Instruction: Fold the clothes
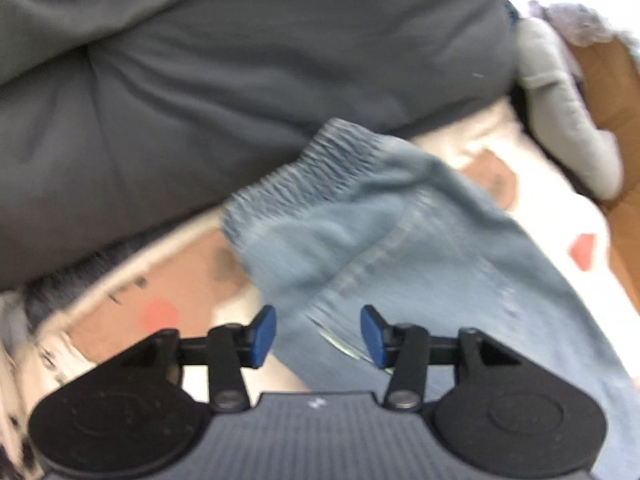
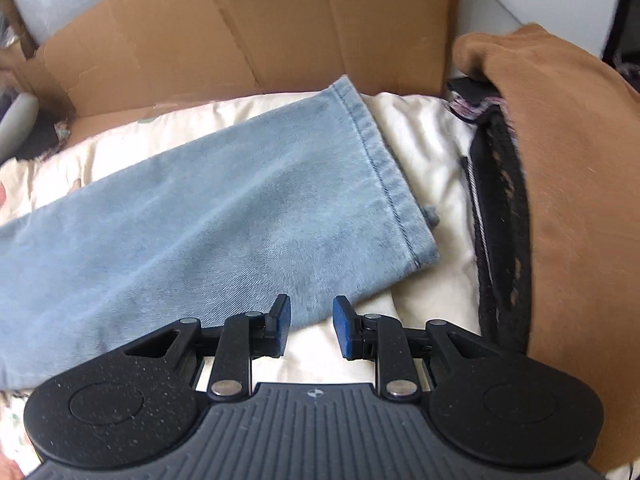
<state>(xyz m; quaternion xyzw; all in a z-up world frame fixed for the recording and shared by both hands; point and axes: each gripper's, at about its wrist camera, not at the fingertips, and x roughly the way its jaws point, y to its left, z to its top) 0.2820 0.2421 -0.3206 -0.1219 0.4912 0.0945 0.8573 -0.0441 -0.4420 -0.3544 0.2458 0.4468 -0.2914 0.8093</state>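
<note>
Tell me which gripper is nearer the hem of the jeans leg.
Right. The right gripper hangs open just below the hem, at the leg's lower corner. The left gripper is open over the waistband end of the jeans; no hem shows in its view.

The left hand-held gripper (image 1: 318, 334) points steeply downward, its two blue-padded fingers (image 1: 264, 334) standing well apart with nothing pressed between them, black linkage arms splayed to either side of its ribbed grey body. The right hand-held gripper (image 2: 311, 326) is angled down in the same way, its blue pads (image 2: 344, 328) set closer together yet with a clear gap, and gripping nothing. Neither view shows the person's hands.
</note>
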